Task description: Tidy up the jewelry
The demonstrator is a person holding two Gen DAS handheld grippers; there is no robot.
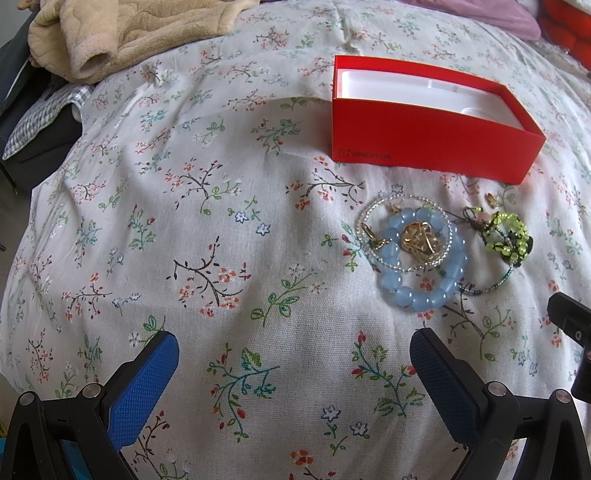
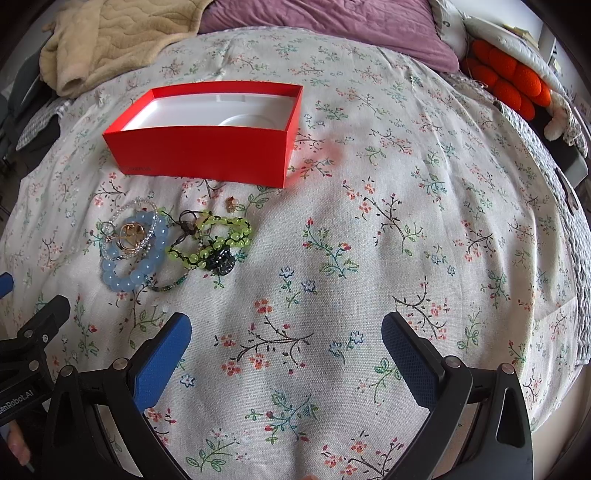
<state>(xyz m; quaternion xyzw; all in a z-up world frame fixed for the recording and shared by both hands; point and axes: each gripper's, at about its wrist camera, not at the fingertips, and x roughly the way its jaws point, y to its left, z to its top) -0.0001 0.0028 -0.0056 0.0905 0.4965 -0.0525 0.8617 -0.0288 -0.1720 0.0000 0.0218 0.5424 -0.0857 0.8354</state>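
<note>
A pile of jewelry lies on the floral bedsheet in front of an open red box (image 1: 432, 147) with a white liner; the box also shows in the right wrist view (image 2: 207, 153). The pile holds a blue bead bracelet (image 1: 424, 291) (image 2: 125, 280), gold pieces (image 1: 419, 238) (image 2: 131, 232), a clear bead strand (image 1: 369, 214), a lime-green bead bracelet (image 1: 511, 236) (image 2: 218, 240) and a small gold earring (image 2: 231, 204). My left gripper (image 1: 295, 349) is open and empty, short of the pile. My right gripper (image 2: 286, 332) is open and empty, right of the pile.
A beige fleece garment (image 1: 122, 33) (image 2: 110, 40) lies at the back left. A purple pillow (image 2: 332, 26) and an orange knitted item (image 2: 509, 81) lie at the back right. The bed drops off at the left edge (image 1: 22, 177).
</note>
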